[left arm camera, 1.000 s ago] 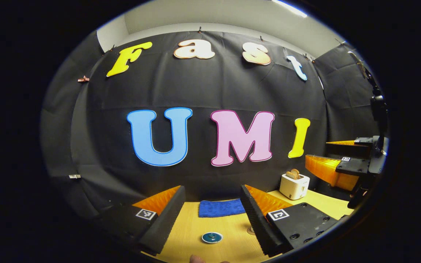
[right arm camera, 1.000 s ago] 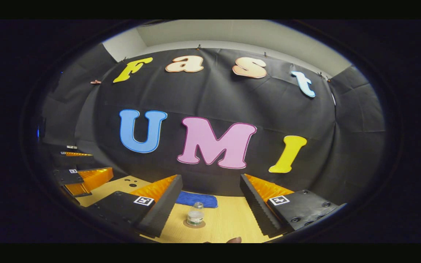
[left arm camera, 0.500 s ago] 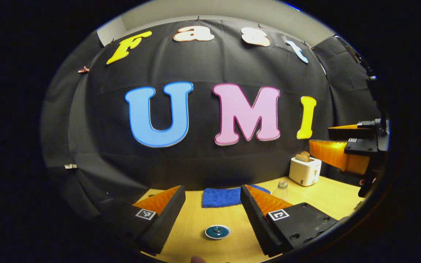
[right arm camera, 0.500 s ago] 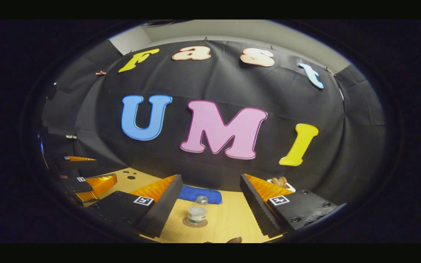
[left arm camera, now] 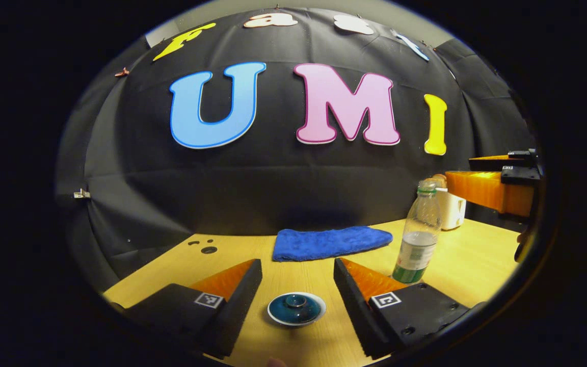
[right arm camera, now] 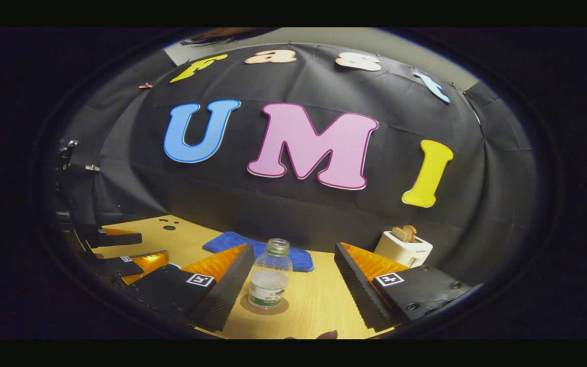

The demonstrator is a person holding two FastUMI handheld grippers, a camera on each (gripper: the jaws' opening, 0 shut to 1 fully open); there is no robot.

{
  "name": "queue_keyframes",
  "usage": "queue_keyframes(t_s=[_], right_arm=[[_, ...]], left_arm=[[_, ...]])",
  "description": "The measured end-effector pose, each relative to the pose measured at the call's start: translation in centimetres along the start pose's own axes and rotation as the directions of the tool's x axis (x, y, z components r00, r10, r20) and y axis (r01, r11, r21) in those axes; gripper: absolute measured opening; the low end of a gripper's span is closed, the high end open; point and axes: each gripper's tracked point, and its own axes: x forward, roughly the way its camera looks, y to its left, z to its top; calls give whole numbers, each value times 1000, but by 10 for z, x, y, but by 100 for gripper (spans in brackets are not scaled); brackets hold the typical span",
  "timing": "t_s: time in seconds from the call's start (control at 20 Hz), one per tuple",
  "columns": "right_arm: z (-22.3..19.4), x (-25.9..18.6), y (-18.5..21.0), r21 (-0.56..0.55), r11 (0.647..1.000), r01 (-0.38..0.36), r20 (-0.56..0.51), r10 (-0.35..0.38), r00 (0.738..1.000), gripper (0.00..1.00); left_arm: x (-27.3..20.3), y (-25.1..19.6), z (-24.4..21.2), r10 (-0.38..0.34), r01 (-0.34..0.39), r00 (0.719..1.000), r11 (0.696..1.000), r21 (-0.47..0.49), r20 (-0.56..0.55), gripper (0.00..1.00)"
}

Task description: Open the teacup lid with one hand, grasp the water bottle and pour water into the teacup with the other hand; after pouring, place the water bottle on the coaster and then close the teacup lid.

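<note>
Left gripper (left arm camera: 297, 285) — two wedge-shaped fingers with ribbed inner faces, on flat blocks that each carry a small square black-and-white marker; the right-hand block shows round screw holes. Right gripper (right arm camera: 293, 278) has the same build — wedge fingers, square markers, screw holes.

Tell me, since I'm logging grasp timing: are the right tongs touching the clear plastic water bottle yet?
Apart. In the right gripper view the open right tongs frame the clear plastic water bottle, with bare tabletop visible between the bottle and each finger.
</note>
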Motion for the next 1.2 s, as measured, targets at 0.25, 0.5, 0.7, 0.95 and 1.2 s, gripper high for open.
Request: queue_keyframes(t_s=[0.25, 0.5, 0.7, 0.95, 1.2], right_arm=[[-20, 8, 8, 12, 1000, -7, -16, 7, 1000, 98], [-25, 11, 11, 10, 1000, -11, -18, 11, 1000, 98], [-27, 13, 11, 13, 1000, -10, -20, 10, 1000, 98], [-30, 15, 12, 22, 1000, -12, -21, 12, 1000, 98], [-35, 19, 18, 29, 999, -32, -29, 32, 999, 98]], left_arm=[[16, 2, -37, -14, 17, 997, 999, 40, -73, 81], [22, 0, -52, -34, 39, 994, 998, 51, -108, 66], [27, -5, -60, -38, 48, 991, 996, 72, -132, 55], [29, -2, -58, -31, 41, 992, 996, 83, -123, 34], [26, 1, -39, -20, 25, 998, 996, 85, -65, 31]])
